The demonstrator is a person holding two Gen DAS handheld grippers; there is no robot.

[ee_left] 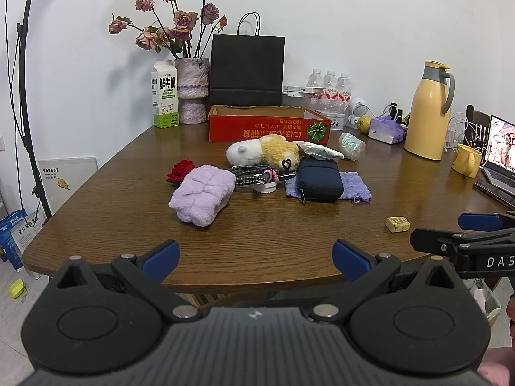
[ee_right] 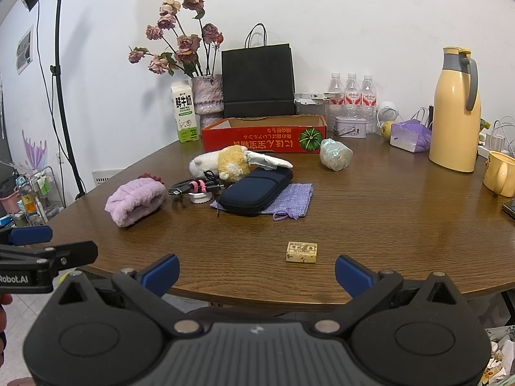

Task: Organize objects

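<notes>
On the brown table [ee_left: 128, 225] lie a lilac fluffy towel [ee_left: 202, 194], a red fabric rose [ee_left: 181, 170], a coiled cable [ee_left: 254, 175] with a white cap [ee_left: 265, 187], a plush toy [ee_left: 267, 152], a navy zip case [ee_left: 317, 178] on a purple pouch [ee_left: 357, 188], a crumpled iridescent wrapper [ee_left: 352, 144] and a small yellow box [ee_right: 301, 252]. An open red cardboard box [ee_left: 268, 125] stands behind them. My left gripper [ee_left: 256, 259] is open and empty at the near table edge. My right gripper [ee_right: 256, 276] is open and empty, just short of the yellow box.
At the back stand a milk carton [ee_left: 165, 95], a vase of dried roses [ee_left: 192, 90], a black paper bag [ee_left: 247, 70] and water bottles [ee_left: 328, 87]. At the right are a yellow thermos [ee_left: 426, 112], a yellow mug [ee_left: 466, 160], a laptop [ee_left: 500, 154] and a phone [ee_left: 495, 189].
</notes>
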